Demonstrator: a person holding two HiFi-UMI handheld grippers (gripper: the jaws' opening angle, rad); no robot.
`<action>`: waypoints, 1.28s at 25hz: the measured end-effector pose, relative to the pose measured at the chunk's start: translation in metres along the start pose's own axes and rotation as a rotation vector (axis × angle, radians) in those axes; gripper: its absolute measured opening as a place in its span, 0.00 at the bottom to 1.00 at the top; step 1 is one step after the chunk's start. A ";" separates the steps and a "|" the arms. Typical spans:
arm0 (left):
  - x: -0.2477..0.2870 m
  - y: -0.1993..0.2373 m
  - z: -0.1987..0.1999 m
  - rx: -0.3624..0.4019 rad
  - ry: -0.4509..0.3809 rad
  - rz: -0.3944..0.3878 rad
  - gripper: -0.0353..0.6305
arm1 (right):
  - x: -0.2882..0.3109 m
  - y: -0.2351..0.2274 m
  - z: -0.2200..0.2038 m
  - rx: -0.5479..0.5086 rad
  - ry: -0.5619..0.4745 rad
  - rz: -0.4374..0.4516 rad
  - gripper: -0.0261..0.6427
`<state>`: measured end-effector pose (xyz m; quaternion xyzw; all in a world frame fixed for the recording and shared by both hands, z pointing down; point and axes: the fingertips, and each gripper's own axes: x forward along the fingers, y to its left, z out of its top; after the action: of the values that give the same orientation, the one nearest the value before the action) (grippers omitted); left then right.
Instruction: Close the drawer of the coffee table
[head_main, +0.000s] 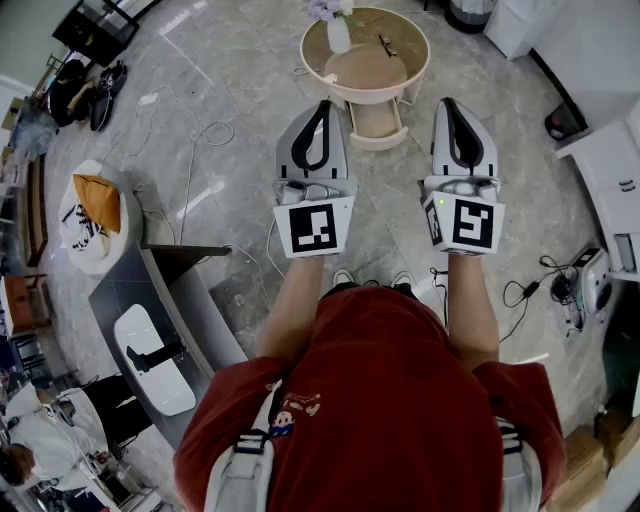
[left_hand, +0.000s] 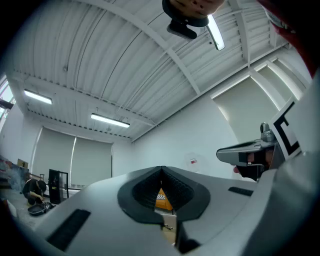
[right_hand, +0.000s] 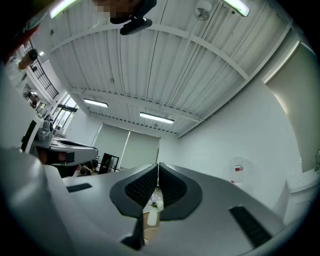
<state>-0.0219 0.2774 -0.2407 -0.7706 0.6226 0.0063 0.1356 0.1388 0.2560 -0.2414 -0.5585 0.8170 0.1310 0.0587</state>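
The left forearm (head_main: 292, 305) and right forearm (head_main: 470, 300) reach forward side by side, well apart. The left tool (head_main: 322, 106) and right tool (head_main: 451, 103) point slightly upward. Each has its jaws closed together on nothing.

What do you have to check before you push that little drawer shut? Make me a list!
1. The drawer of the round beige coffee table stands pulled out: ok.
2. The grey left gripper has its jaws together, nothing between: ok.
3. The grey right gripper has its jaws together, nothing between: ok.
4. Both grippers at the drawer front: not ok, held short of it, touching nothing.
5. The white vase with purple flowers stands upright on that table: ok.
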 end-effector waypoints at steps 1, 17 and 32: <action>0.000 0.001 0.000 -0.007 -0.001 0.000 0.07 | 0.000 0.000 -0.001 0.006 0.002 0.003 0.07; -0.012 0.044 -0.020 -0.028 0.023 -0.012 0.07 | 0.018 0.041 -0.018 0.039 0.037 -0.021 0.08; 0.042 0.066 -0.073 -0.065 0.057 -0.064 0.07 | 0.061 0.032 -0.074 0.069 0.096 -0.087 0.08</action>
<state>-0.0881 0.2092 -0.1910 -0.7939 0.6009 0.0001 0.0926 0.0905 0.1912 -0.1808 -0.5969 0.7977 0.0732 0.0445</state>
